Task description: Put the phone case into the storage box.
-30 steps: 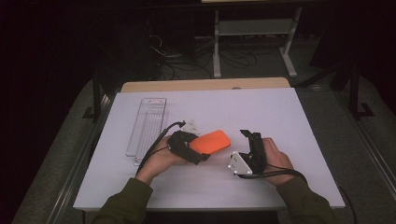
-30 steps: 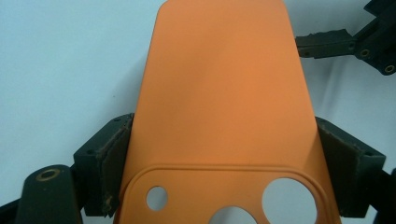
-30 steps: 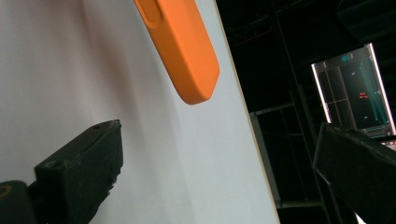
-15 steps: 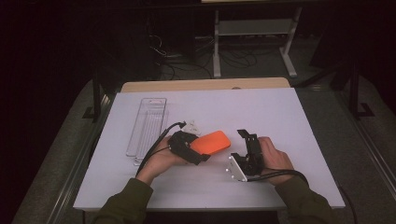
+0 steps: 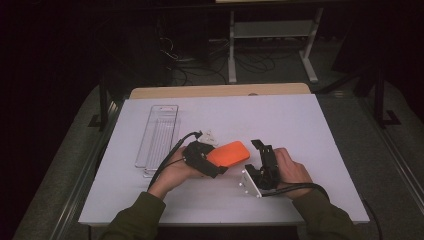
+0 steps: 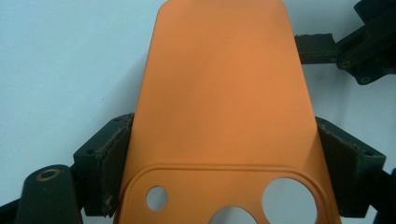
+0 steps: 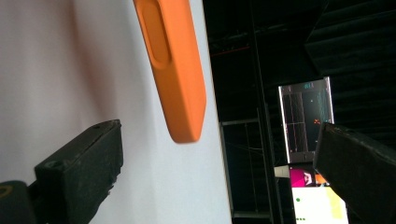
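High view, the change: a second ago the right gripper (image 5: pixel 257 146) sat a touch farther right and more upright; now it's tipped over and nosing in toward the free end of the orange phone case (image 5: pixel 229 153).
High view, the case: no shift at all, it's just above the white table (image 5: pixel 300 120), held out from the left gripper (image 5: pixel 214 164), pointing up and right.
High view, what it means: looks to me like a two-handed job on the case is being lined up (a handover or a second grip), and the right side is only now closing the gap.
High view, surroundings: clear plastic tray (image 5: pixel 159 134) lies well apart at the left; a small pale scrap (image 5: pixel 208 135) sits just behind the left gripper. Neither is in the path.
Left gripper view, grip: both black pads clamp the case (image 6: pixel 224 93) by its long edges, near the camera cut-outs (image 6: pixel 285 198). Solid hold.
Left gripper view, company: the right gripper's black jaws (image 6: pixel 348 46) show at the upper right, just beside the case's far end, not touching.
Right gripper view, jaws: spread wide apart, nothing between the pads yet.
Right gripper view, the case: its edge with the long side button (image 7: pixel 175 70) hangs ahead, between and beyond the jaws.
Right gripper view, obstacle: none that I see; the table under the case leaves little room, I'd say.
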`<move>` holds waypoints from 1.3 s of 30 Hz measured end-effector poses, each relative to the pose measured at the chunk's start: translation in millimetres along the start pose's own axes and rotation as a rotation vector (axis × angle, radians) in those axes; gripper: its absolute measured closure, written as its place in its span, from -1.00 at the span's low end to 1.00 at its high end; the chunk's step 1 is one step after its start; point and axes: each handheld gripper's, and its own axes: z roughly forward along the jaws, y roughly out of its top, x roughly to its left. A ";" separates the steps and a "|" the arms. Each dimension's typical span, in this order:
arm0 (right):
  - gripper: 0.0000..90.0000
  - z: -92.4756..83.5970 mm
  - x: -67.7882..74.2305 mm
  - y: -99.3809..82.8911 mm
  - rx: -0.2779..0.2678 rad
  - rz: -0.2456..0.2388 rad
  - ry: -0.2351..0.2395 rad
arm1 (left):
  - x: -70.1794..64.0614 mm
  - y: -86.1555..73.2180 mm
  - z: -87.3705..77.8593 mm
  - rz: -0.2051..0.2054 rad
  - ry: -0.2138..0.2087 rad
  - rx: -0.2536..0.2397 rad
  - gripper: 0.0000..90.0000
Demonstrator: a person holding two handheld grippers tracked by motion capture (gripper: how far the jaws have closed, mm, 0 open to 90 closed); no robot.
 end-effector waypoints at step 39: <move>-0.72 -2.9 14.6 22.2 -0.061 -0.090 -0.061 | -6.6 4.0 0.4 0.020 -0.010 0.002 -0.65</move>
